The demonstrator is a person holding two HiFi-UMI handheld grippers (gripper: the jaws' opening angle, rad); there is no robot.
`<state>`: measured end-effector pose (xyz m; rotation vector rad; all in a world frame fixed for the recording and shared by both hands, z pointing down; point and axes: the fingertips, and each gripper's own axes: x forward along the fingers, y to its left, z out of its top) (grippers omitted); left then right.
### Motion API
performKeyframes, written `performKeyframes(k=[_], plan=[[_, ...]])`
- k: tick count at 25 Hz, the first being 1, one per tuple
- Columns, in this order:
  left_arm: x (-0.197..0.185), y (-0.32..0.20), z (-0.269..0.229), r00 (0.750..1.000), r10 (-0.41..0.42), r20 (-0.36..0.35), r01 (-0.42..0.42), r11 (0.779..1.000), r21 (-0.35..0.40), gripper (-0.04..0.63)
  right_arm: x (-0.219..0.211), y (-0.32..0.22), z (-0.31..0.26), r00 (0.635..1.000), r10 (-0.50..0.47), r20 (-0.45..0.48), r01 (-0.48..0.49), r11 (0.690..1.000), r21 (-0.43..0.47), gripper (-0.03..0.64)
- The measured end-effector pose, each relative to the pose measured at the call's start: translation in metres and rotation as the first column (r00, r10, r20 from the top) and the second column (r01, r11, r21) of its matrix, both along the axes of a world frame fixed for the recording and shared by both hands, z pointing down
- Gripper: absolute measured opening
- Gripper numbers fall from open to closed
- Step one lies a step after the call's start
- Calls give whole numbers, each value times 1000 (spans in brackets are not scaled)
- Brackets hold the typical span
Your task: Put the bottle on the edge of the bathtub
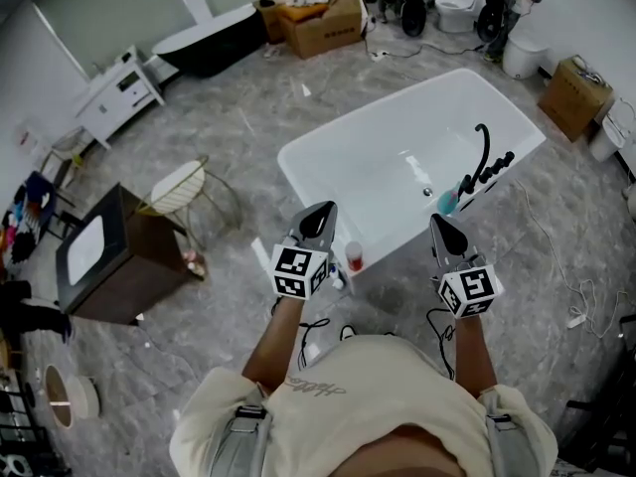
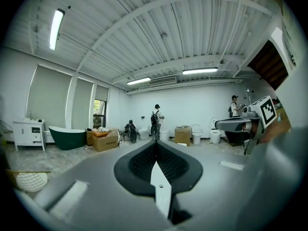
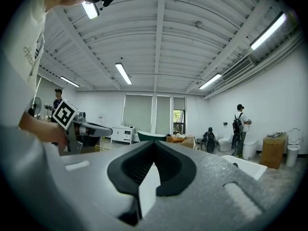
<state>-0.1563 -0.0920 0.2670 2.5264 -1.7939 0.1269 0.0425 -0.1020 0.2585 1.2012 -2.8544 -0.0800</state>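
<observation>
1. Bottle (image 1: 354,256), small and white with red on it, is standing upright at the near corner of the white bathtub (image 1: 397,127). The head view is not showing whether it is resting on the rim or on the floor just beside the tub.
2. Neither gripper is touching it. In the head view it is showing between the two, closer to the left one.
3. The left gripper (image 1: 320,213) is hovering above the near side of the tub and pointing forward. Its jaws are pressing flat together, with nothing between them.
4. The right gripper (image 1: 441,223) is hovering level with the left one, a little apart from it, over the tub's near right side. Its jaws are also closed tight on nothing.
5. A teal object (image 1: 447,202) is sitting on the tub's right rim, just beside a black faucet (image 1: 484,152) that is curving up over the basin. It is too small to identify.
6. The person is standing on a grey marbled floor (image 1: 248,117) at the tub's near corner, with both forearms reaching forward.
7. A dark cabinet with a white basin (image 1: 99,256) is standing well to the left, with a round wire chair (image 1: 179,187) between it and the tub.
8. At the far side of the room, a dark bathtub (image 1: 209,43) and an open cardboard box (image 1: 323,18) are sitting near each other.
9. In the left gripper view, a person with a backpack (image 2: 156,117) is standing by the far wall.
</observation>
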Motion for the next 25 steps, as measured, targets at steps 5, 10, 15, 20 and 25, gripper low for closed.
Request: performKeyframes(k=[5, 10, 15, 20, 25], plan=[[-7, -9, 3, 1000, -3, -8, 3, 1000, -4, 15, -6, -2, 13, 999, -32, -14, 32, 999, -33, 0], [-15, -20, -1, 1000, -9, -16, 9, 1000, -5, 15, -16, -13, 9, 999, -46, -23, 46, 998, -30, 0], [-17, -35, 7, 1000, 2, -29, -3, 1000, -16, 15, -25, -32, 17, 999, -33, -39, 31, 998, -55, 0], [-16, -51, 18, 999, 30, -38, -31, 999, -35, 15, -34, -46, 22, 999, -28, -46, 25, 998, -56, 0], [-18, -64, 13, 998, 31, -61, -33, 999, -37, 15, -17, -67, 19, 995, 26, -97, -32, 997, -63, 0]])
